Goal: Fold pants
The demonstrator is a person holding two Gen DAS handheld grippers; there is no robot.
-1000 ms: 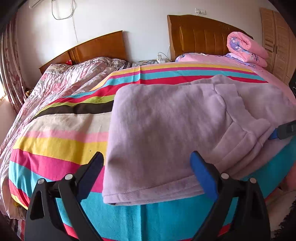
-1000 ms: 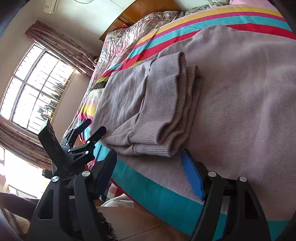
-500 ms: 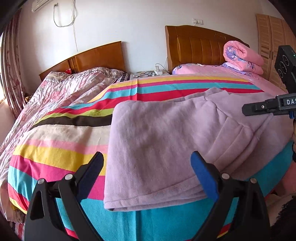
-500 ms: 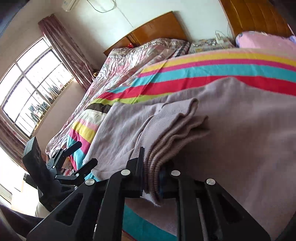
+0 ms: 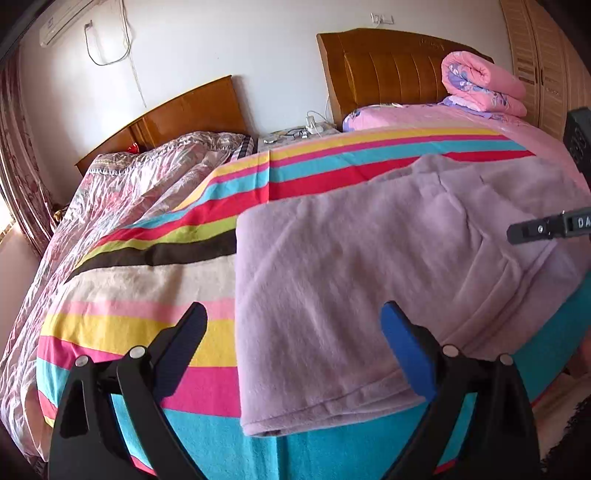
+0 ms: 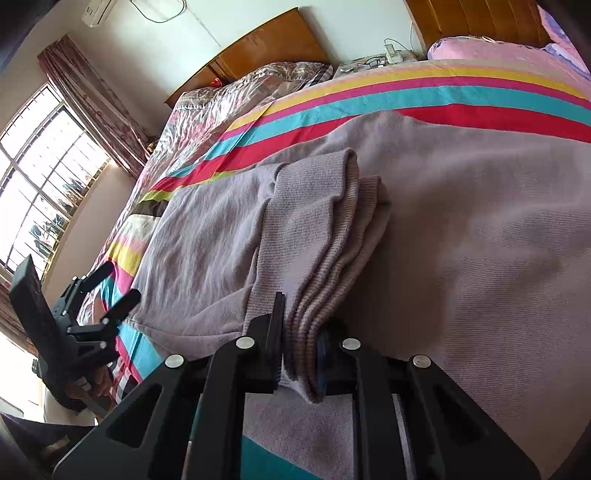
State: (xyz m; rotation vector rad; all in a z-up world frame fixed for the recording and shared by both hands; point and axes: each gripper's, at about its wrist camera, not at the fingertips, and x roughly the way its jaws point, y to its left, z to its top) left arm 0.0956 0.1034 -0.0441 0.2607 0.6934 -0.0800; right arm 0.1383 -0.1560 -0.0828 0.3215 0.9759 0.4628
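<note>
Right gripper (image 6: 300,360): clamped on the stacked ribbed cuffs of the pants (image 6: 325,236), jaws easing apart, the knit bunched between the pads. Left gripper (image 5: 293,352): released, jaws spread wide, nothing between them, poised above the near edge of the bed with the folded hem of the pants just beyond the blue pad.

Pants: mauve, fleecy on the broad panel, ribbed at the cuffs, folded over into a thick slab with a rounded fold along the near side; lying flat across the striped blanket (image 5: 140,295) near the foot of the bed.

Blanket: soft pile, bands of turquoise, pink, yellow, cream, brown, green and red running across. Beside it on a second bed, a glossy, crumpled floral quilt (image 5: 122,192).

Farther back: two curved wooden headboards (image 5: 384,70) against a white wall; a rolled pink quilt (image 5: 480,86) at the head of the striped bed; a cluttered nightstand (image 5: 295,133) with cables between the beds. Slatted wardrobe doors (image 5: 535,55) at far right. Barred window (image 6: 40,177) with patterned curtains, bright daylight through it. Air conditioner (image 5: 66,22) high on the wall, cord dangling.
</note>
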